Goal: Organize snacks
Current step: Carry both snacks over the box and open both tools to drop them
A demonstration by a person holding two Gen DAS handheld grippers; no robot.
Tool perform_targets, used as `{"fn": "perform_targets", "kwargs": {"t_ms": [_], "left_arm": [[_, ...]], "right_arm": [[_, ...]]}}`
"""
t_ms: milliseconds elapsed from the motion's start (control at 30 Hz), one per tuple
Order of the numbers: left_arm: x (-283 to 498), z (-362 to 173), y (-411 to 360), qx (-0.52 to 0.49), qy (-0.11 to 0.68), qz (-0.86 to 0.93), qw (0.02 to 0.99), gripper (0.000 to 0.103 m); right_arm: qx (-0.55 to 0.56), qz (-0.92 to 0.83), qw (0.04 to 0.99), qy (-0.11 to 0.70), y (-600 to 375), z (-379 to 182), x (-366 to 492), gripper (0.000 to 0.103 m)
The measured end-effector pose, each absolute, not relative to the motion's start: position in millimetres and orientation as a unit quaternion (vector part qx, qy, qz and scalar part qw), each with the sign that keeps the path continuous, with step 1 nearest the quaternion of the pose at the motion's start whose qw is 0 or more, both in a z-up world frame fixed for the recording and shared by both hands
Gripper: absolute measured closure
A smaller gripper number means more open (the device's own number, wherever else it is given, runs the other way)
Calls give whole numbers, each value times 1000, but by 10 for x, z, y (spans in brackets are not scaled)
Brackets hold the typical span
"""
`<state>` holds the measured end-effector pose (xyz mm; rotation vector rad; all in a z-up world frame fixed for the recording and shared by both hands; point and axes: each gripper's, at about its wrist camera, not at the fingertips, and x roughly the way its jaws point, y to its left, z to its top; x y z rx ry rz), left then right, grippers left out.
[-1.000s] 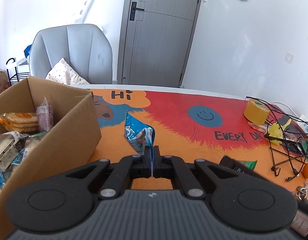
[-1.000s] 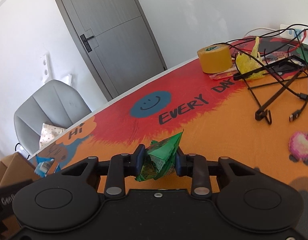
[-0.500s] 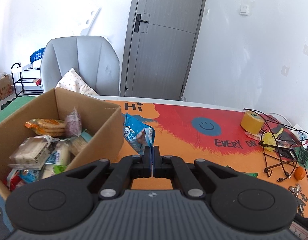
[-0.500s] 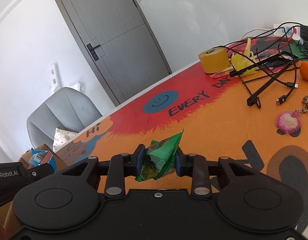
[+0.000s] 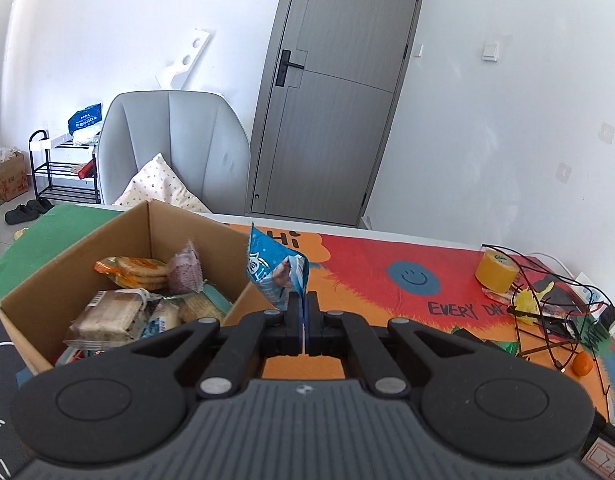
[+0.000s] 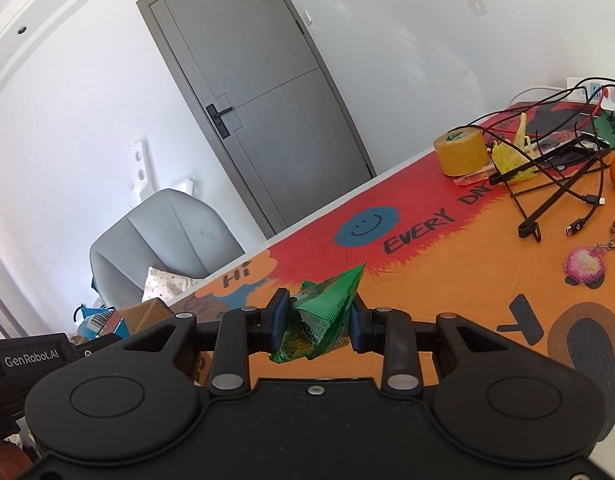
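Both tongs have risen and drawn toward the cardboard box [image 5: 119, 240], which now shows more of its inside than a second ago. Left tongs [image 5: 303, 312] are clenched on the edge of a blue snack packet [image 5: 273, 272], held upright just beside the box's near wall, above the worktop [image 5: 367, 280]. Right tongs [image 6: 317, 322] grip a crumpled green snack packet [image 6: 323, 312] over the orange mat. Wrapped biscuits [image 5: 133, 272] lie in the box.
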<state>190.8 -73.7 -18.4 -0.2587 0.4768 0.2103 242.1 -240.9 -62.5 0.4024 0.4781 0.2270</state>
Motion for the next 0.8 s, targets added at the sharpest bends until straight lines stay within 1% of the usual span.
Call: {"fn": "perform_targets", "kwargs": {"t_ms": [400, 800], "left_arm": [[1680, -26, -457, -141, 213, 113, 960, 103], [1479, 11, -18, -153, 204, 135, 958, 103]], "right_arm": [[185, 140, 947, 222, -2148, -461, 2297, 72], [174, 171, 945, 216, -1852, -350, 2203, 72]]}}
